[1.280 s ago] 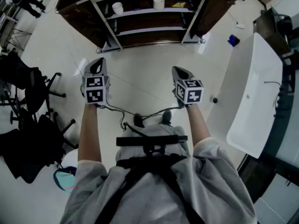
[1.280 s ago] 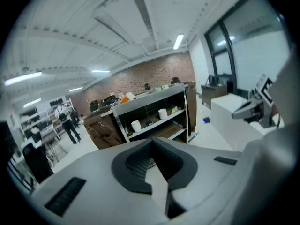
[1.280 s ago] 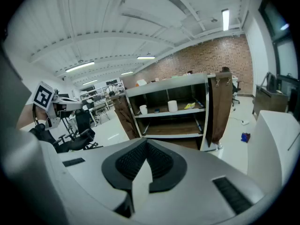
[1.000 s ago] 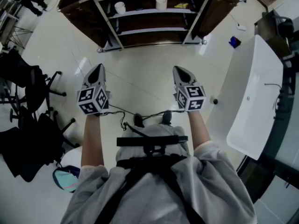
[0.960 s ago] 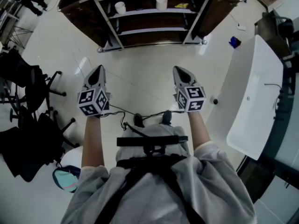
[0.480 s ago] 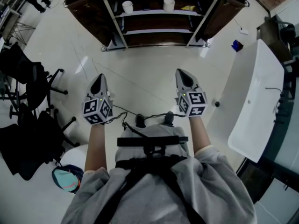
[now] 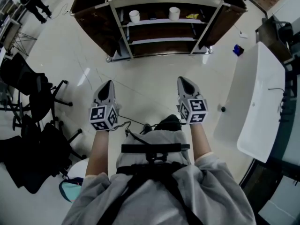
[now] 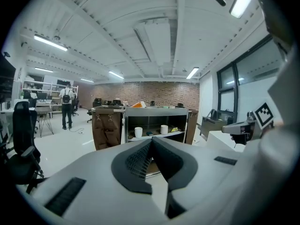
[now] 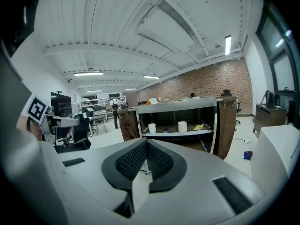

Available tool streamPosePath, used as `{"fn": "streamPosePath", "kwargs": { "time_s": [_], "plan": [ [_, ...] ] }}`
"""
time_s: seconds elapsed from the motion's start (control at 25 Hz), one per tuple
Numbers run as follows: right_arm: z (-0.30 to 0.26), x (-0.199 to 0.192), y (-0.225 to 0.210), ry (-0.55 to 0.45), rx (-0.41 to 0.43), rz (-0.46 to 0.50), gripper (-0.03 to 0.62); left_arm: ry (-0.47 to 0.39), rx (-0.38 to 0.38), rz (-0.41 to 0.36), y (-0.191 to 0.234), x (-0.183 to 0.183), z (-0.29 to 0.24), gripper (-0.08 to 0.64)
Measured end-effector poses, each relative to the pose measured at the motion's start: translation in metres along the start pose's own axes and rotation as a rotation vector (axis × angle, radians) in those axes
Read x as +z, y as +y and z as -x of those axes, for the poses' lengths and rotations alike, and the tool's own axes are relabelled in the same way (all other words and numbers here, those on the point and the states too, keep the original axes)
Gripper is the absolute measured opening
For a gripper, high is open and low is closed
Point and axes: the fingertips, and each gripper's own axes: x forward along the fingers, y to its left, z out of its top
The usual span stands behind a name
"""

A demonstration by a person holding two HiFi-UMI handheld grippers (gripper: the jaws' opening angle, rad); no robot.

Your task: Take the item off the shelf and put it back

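Left tongs (image 7: pixel 109 82) and right tongs (image 7: pixel 183 78) both closed, empty, held over the pale glossy floor (image 7: pixel 150 69). Shelf (image 7: pixel 164 0) well ahead (dark side panels); two white cups (image 7: pixel 134 16) stand apart on one tier. White surface (image 7: pixel 262 93) at right, black chairs (image 7: pixel 33 93) at left.

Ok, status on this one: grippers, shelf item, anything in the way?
Left gripper shut, empty. Right gripper shut, empty. Left cup, right cup on shelf, untouched. Only floor between.

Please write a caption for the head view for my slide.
Facing the shelf unit with two white cups, left claw and right claw shut and empty.
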Motion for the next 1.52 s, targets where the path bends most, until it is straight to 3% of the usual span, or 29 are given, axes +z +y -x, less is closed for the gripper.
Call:
{"fn": "streamPosePath", "kwargs": {
  "time_s": [0.2, 0.52, 1.0, 1.2, 1.52],
  "plan": [
    [-0.007, 0.002, 0.011, 0.017, 0.001, 0.016, 0.009, 0.014, -0.030, -0.004, 0.001, -0.002, -0.013, 0.006],
    [-0.056, 0.017, -0.014, 0.032, 0.038, 0.028, 0.009, 0.022, -0.018, -0.008, -0.007, 0.011, -0.067, 0.006],
    [-0.153, 0.055, -0.083, 0.061, 0.156, 0.024, 0.009, 0.050, 0.035, 0.005, -0.037, 0.038, -0.188, 0.006],
    [-0.189, 0.067, -0.096, 0.075, 0.242, 0.067, 0.009, 0.064, 0.076, 0.011, -0.042, 0.053, -0.233, 0.006],
    [-0.245, 0.073, -0.102, 0.136, 0.271, 0.058, 0.009, 0.115, 0.073, 0.010, -0.026, 0.059, -0.310, 0.006]
  ]
}}
